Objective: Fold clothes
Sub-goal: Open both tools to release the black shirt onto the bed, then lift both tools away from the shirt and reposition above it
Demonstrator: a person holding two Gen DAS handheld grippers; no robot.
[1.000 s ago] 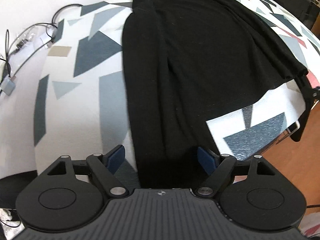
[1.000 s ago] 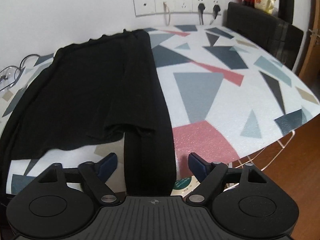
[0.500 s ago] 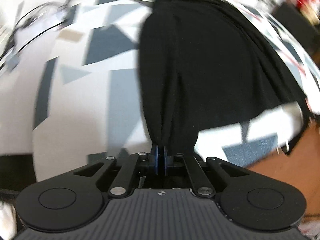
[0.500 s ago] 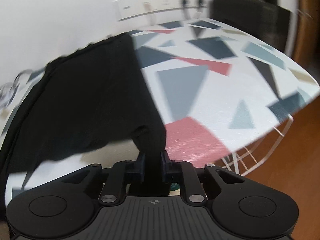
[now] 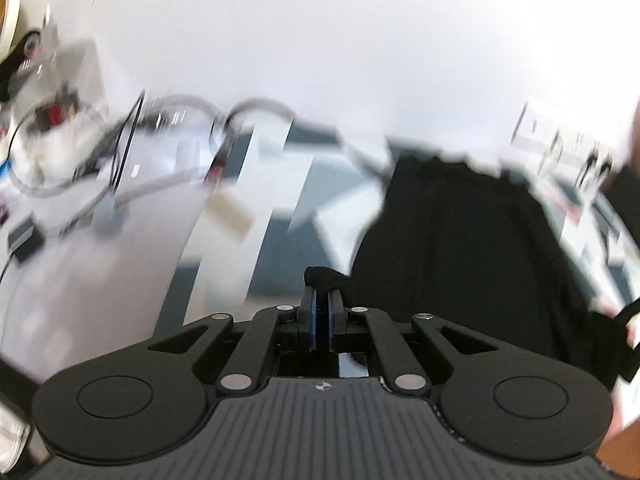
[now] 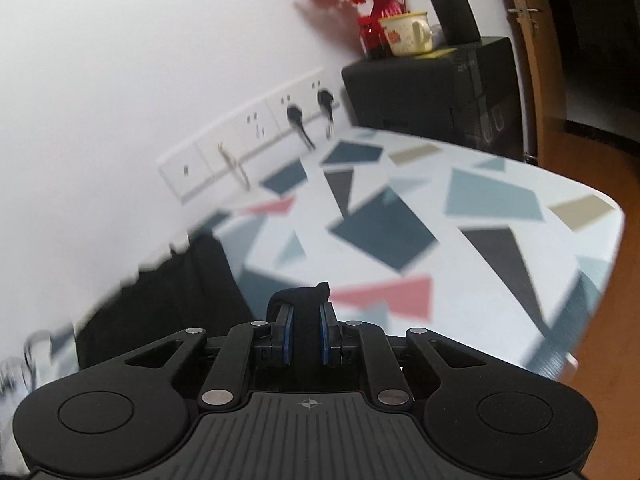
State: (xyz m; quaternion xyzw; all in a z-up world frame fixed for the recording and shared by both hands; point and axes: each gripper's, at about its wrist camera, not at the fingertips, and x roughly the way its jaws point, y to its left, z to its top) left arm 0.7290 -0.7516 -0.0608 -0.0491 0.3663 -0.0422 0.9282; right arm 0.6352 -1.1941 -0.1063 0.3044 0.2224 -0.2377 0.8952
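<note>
1. White wall (image 6: 120,80) behind patterned table (image 6: 500,200); views blurred.
2. Black garment (image 5: 460,240) lies along the table's far edge.
3. Left gripper (image 5: 320,312) pinches a garment corner.
4. Right gripper (image 6: 306,332) clamps a bunched garment fold.

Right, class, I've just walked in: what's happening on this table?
A person is folding a black garment on a table with a geometric-patterned cover. The left hand-held gripper and the right hand-held gripper are each shut on a pinch of the fabric. The rest of it trails onto the table.
</note>
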